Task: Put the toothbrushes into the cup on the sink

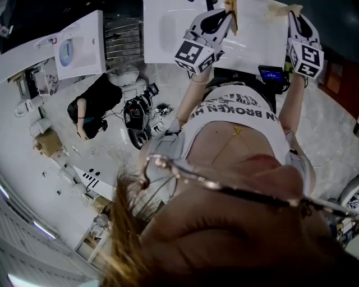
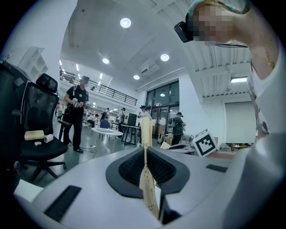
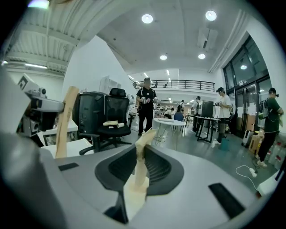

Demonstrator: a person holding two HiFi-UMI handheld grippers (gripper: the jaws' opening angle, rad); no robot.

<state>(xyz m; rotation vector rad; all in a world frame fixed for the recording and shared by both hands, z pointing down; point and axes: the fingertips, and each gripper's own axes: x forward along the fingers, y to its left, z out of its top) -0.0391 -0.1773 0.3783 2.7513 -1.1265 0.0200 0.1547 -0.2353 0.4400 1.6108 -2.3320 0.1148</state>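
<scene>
My left gripper [image 2: 145,150] is shut on a pale wooden toothbrush [image 2: 146,134], which stands upright between the dark pads. In the right gripper view, my right gripper [image 3: 140,150] is shut on a second wooden toothbrush [image 3: 142,154], its pale end sticking up past the jaws. The left gripper's toothbrush [image 3: 66,120] also shows at that view's left. In the head view both grippers are held side by side near the top, the left gripper [image 1: 216,22] with its brush [image 1: 231,14] and the right gripper [image 1: 300,28], over a white surface [image 1: 168,28]. No cup shows in any view.
A black office chair [image 2: 35,134] with paper rolls on its seat stands in the open hall. Several people stand by round and long tables [image 3: 172,123]. In the head view a person in black [image 1: 92,103] is beside cabled equipment [image 1: 137,115] on the floor.
</scene>
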